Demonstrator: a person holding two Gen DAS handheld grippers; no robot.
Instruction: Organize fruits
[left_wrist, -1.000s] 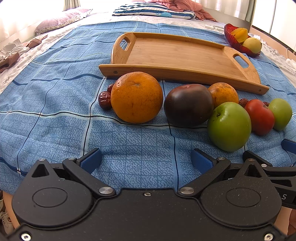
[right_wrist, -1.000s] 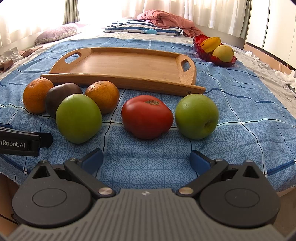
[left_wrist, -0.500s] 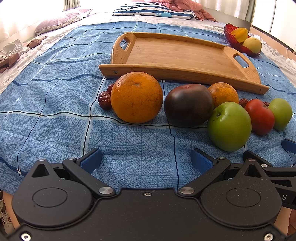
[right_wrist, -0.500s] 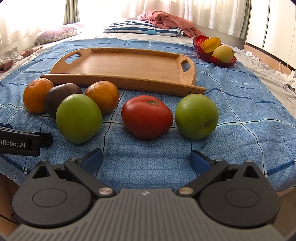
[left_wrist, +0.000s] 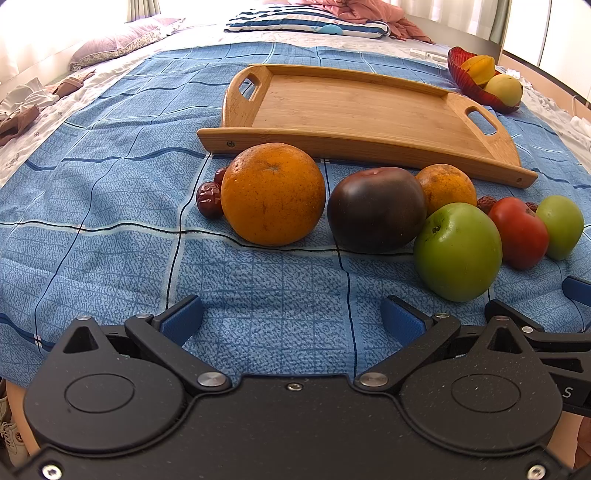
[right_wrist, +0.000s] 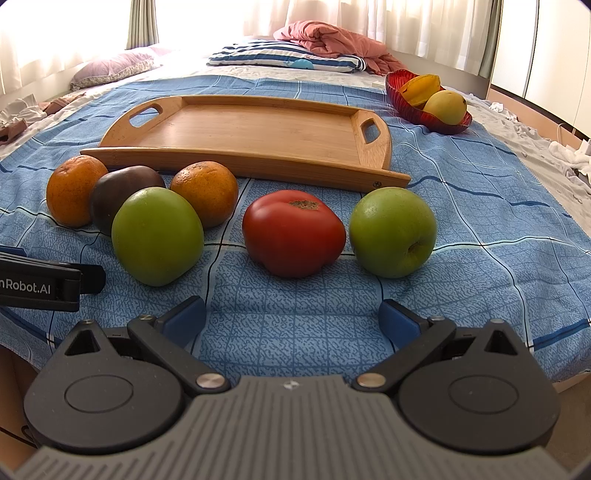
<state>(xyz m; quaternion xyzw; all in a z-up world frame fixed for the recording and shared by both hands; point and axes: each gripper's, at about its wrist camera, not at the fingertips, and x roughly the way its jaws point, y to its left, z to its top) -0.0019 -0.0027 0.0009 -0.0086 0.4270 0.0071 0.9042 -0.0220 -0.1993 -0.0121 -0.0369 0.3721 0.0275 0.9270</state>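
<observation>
Left wrist view: left gripper (left_wrist: 291, 317) spread wide, empty, low centre | fruits lined mid-frame before bare wooden tray (left_wrist: 362, 110), likely staged for loading | right gripper (right_wrist: 291, 315) wide, empty, facing tomato (right_wrist: 293, 232)

free: blue bedspread (right_wrist: 291, 325) before fruit | blocked: fruit row (right_wrist: 293, 232) fronts tray (right_wrist: 251, 129)
</observation>
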